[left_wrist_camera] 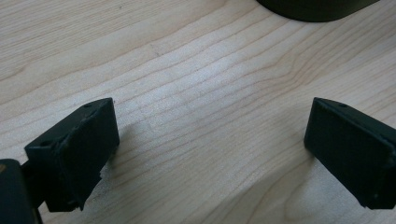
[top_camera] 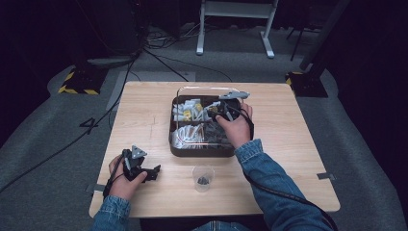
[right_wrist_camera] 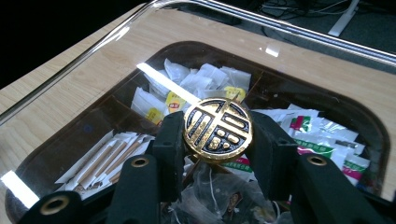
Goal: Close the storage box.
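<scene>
Gold round knob (right_wrist_camera: 218, 130) w/ black fretwork pattern sits clamped between the right gripper (right_wrist_camera: 218, 140) jaws, one pad each side of the disc. Knob belongs to the clear glass lid (right_wrist_camera: 93, 46) of the dark compartment box (top_camera: 174, 144), which stands at centre of the desk (top_camera: 288, 144), nearer the far edge. Through the lid: tea sachets (right_wrist_camera: 196, 84) in far compartments, long paper sticks (right_wrist_camera: 105, 161) in a near one, clear-wrapped bags under the knob.

Step in hand (judgement): lid handling, grip made on knob, lid either about to come off or being seated. Can't tell from the frames whether the rim is fully down; the high view shows the lid's far edge bright above the box's far wall, poss. tilted.

Orientation: knob face is tipped toward the gripper camera; disc is round so no long axis of its own. Lid plane runs roughly level w/ the desk.

Next move needs: straight vertical travel, grip kept square on the disc so it doesn't twist out; glass, so no sideways drag against the box wall.

Left gripper (top_camera: 153, 172) rests near the desk's front-left corner, jaws wide apart, nothing between, bare wood below. Small clear cup (top_camera: 203, 178) w/ dark bits inside stands near the front edge, just in front of the box.
</scene>
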`<state>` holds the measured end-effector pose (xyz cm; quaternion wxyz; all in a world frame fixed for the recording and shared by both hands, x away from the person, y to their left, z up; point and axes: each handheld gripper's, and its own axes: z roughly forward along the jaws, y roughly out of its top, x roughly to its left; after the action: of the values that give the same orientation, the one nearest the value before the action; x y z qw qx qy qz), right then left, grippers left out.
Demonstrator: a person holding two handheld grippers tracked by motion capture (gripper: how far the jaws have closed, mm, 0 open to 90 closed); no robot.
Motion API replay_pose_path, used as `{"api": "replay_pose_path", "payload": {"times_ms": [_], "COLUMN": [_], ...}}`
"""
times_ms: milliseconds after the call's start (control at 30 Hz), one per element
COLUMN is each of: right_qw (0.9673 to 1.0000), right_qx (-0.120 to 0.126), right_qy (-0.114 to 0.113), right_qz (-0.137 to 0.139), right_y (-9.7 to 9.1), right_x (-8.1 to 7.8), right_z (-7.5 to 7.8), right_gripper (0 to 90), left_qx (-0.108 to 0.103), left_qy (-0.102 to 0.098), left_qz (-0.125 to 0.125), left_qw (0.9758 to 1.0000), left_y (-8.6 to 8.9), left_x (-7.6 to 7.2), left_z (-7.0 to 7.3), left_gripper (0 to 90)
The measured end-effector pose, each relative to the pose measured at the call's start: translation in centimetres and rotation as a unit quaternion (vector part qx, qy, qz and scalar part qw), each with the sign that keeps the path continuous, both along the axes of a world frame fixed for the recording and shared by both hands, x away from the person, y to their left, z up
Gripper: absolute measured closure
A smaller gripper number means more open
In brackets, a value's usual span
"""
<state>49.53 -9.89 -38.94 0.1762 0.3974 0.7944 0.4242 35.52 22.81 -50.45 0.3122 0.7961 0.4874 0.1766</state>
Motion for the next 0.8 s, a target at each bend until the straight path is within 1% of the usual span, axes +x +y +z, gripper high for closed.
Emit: {"api": "replay_pose_path", "payload": {"times_ms": [233, 400, 667, 733, 800], "right_qw": [0.9998, 0.9997, 0.9995, 0.9995, 0.9995], "right_qx": [-0.004, -0.012, -0.016, -0.02, -0.027], "right_qy": [0.017, 0.02, 0.026, 0.025, 0.019], "right_qz": [0.0, -0.003, -0.002, -0.003, -0.004], "right_y": [0.8, 1.3, 2.0, 2.1, 2.3], "right_x": [0.3, 0.6, 0.9, 0.8, 0.8], "right_z": [-1.5, -2.3, -3.2, -3.3, -3.5], "right_gripper": [58.2, 58.2, 58.2, 58.2, 58.2], "left_qx": [0.0, 0.0, 0.0, 0.001, 0.001], "left_qy": [-0.001, 0.0, 0.0, 0.0, 0.0], "left_qz": [0.0, 0.0, 0.0, 0.0, 0.0], "left_qw": [1.0, 1.0, 1.0, 1.0, 1.0], "left_y": [0.0, 0.0, 0.0, 0.0, 0.0], "left_x": [0.0, 0.0, 0.0, 0.0, 0.0], "left_z": [0.0, 0.0, 0.0, 0.0, 0.0], "left_gripper": [3.6, 3.5, 3.5, 3.5, 3.5]}}
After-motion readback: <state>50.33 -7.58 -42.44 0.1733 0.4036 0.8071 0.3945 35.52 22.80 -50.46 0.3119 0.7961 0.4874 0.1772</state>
